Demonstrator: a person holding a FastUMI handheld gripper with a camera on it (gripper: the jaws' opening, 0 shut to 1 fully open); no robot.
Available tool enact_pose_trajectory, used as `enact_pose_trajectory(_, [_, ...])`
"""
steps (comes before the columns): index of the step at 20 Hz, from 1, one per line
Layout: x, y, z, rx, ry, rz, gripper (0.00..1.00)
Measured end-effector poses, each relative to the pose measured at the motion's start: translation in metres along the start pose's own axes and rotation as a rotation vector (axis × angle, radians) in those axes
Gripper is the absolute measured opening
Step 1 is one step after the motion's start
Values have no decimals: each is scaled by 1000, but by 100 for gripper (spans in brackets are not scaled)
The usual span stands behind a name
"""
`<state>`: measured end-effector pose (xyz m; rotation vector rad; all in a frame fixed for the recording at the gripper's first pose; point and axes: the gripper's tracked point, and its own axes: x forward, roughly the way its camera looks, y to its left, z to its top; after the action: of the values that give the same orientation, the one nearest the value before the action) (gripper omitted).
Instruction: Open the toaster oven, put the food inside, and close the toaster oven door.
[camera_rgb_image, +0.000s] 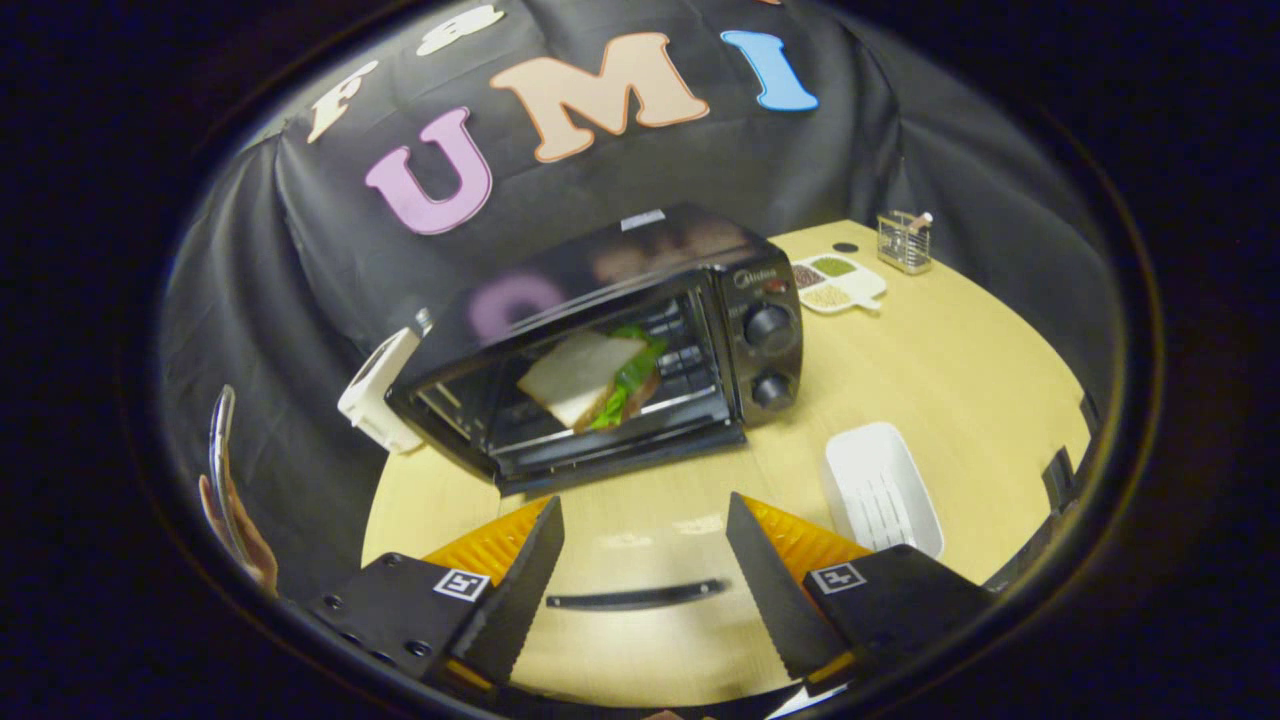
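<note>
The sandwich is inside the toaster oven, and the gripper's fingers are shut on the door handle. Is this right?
Not quite. The sandwich is inside the toaster oven, but the gripper is not shut on the door handle. In the gripper view its fingers stand open, apart on either side of the handle, with the glass door lying down between them.

I see my gripper (645, 560) with its fingers spread wide, nothing between them but bare wooden table (960, 370). Beyond the fingers stands the black toaster oven (620, 340), its door (620, 455) dropped open toward me, and a sandwich (590, 378) with green lettuce lies tilted on the rack inside. Just beside the right finger sits a white tray (880, 490). Further off, past the oven's knobs, rest a divided dish of grains (838, 282) and a small wire holder (905, 240).
</note>
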<state>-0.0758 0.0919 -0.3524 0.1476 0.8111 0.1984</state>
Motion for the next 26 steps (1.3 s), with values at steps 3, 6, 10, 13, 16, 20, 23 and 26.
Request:
enact_pose_trajectory(3, [-17, -17, -39, 3, 84, -11, 100])
enact_pose_trajectory(6, [-25, -31, -68, 23, 155, -37, 100])
enact_pose_trajectory(10, [-19, -31, -86, 68, 209, -16, 100])
enact_pose_trajectory(13, [-7, -28, -100, 112, 252, 21, 100])
enact_pose_trajectory(16, [2, -26, -105, 159, 272, 40, 99])
enact_pose_trajectory(20, [18, -31, -97, 156, 252, 50, 99])
enact_pose_trajectory(23, [28, -35, -94, 164, 249, 63, 99])
enact_pose_trajectory(26, [39, -36, -84, 171, 226, 75, 99])
